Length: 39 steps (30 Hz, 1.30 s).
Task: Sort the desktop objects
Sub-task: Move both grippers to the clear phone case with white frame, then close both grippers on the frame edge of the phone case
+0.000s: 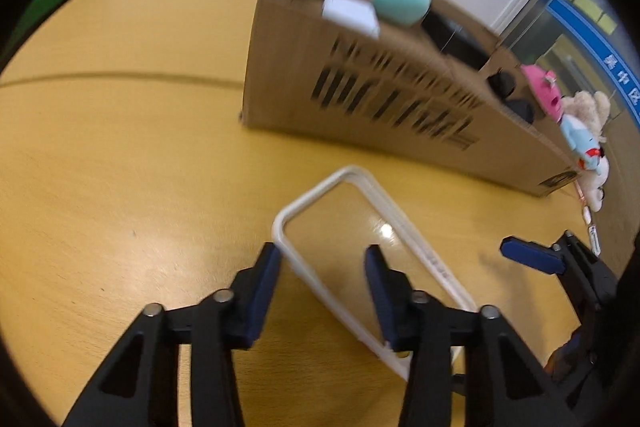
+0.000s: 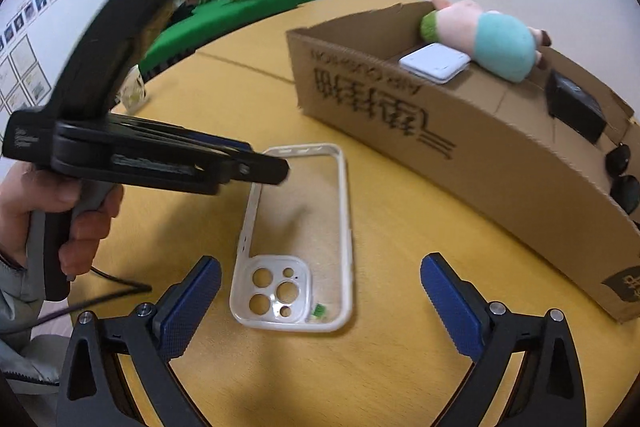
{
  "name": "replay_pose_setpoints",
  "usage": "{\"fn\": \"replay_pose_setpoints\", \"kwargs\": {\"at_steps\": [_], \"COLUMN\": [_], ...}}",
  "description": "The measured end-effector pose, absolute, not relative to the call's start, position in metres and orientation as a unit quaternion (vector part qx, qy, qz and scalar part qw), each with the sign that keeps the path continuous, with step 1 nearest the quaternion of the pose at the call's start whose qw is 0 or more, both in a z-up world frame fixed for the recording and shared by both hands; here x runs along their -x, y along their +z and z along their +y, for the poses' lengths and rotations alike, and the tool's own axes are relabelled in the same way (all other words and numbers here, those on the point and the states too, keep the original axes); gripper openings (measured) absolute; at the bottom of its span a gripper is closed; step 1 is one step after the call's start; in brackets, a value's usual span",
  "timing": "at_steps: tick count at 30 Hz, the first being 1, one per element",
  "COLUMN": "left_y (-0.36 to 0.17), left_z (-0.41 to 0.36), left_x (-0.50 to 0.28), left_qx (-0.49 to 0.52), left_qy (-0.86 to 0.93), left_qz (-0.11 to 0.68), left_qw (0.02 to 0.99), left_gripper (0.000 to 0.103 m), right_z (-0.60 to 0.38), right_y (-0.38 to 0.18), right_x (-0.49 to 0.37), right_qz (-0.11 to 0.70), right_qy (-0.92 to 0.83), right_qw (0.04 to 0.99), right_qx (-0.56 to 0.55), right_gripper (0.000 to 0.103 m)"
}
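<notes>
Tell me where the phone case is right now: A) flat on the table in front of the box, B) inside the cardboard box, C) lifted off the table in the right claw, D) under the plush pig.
A: the phone case lies flat on the table in front of the box, with the right claw open and not touching it.

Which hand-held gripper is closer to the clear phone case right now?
Left. The left hand-held gripper is open, straddling one rim of the phone case at its top end. The right hand-held gripper, also open, hangs just short of its camera end.
</notes>
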<state>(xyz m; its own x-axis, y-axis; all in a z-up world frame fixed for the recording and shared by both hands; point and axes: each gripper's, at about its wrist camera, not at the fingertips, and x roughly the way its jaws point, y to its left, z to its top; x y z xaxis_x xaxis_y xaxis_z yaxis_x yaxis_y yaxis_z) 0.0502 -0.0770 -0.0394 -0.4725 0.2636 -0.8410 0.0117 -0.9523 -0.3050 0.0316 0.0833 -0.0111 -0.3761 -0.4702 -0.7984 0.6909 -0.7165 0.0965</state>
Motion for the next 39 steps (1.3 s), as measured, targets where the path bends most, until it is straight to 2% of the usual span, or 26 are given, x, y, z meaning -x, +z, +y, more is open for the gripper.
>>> {"fn": "replay_pose_setpoints", "kwargs": {"at_steps": [2,5,8,12,19,20,21,22,28,32,34,38,39], "left_y": [-0.041,-0.042,-0.041,-0.043,-0.039,-0.037,-0.034,-0.028,-0.009,-0.010,-0.013,-0.028,-0.031], "left_z": [-0.075,-0.073,-0.070,-0.062,-0.054,-0.052,-0.049,-0.047,-0.020,-0.037,-0.047,-0.050,-0.048], "left_x": [-0.049,-0.046,-0.044,-0.041,-0.039,-0.039,-0.038,-0.039,-0.043,-0.051,-0.055,-0.057,-0.057], "left_qx": [0.508,0.510,0.507,0.503,0.499,0.497,0.495,0.491,0.483,0.486,0.491,0.524,0.530], "left_qy": [0.849,0.850,0.852,0.856,0.857,0.858,0.859,0.859,0.862,0.866,0.864,0.843,0.838], "left_qz": [-0.126,-0.116,-0.111,-0.096,-0.097,-0.095,-0.094,-0.100,-0.071,-0.078,-0.086,-0.106,-0.114], "left_qw": [0.074,0.071,0.075,0.077,0.088,0.088,0.090,0.105,0.132,0.087,0.064,0.059,0.071], "left_gripper": [0.033,0.015,0.014,0.015,0.012,0.010,0.003,0.000,0.000,0.000,0.004,0.031,0.032], "right_z": [0.080,0.075,0.066,0.064,0.080,0.084,0.087,0.089,0.084,0.092,0.099,0.107,0.107], "right_y": [-0.017,-0.030,-0.041,-0.043,-0.042,-0.039,-0.036,-0.032,-0.015,-0.031,-0.034,-0.038,-0.038], "right_x": [-0.031,-0.034,-0.040,-0.047,-0.052,-0.053,-0.055,-0.056,-0.068,-0.072,-0.066,-0.057,-0.057], "right_qz": [0.132,0.134,0.152,0.166,0.137,0.130,0.125,0.122,0.130,0.117,0.109,0.092,0.091], "right_qy": [-0.815,-0.802,-0.793,-0.798,-0.808,-0.811,-0.815,-0.819,-0.823,-0.814,-0.815,-0.816,-0.816], "right_qw": [0.353,0.359,0.360,0.355,0.347,0.347,0.347,0.347,0.362,0.359,0.351,0.341,0.342], "right_qx": [-0.441,-0.459,-0.467,-0.458,-0.455,-0.452,-0.447,-0.442,-0.419,-0.441,-0.448,-0.457,-0.458], "right_gripper": [0.100,0.100,0.096,0.083,0.081,0.081,0.081,0.081,0.081,0.080,0.080,0.080,0.080]}}
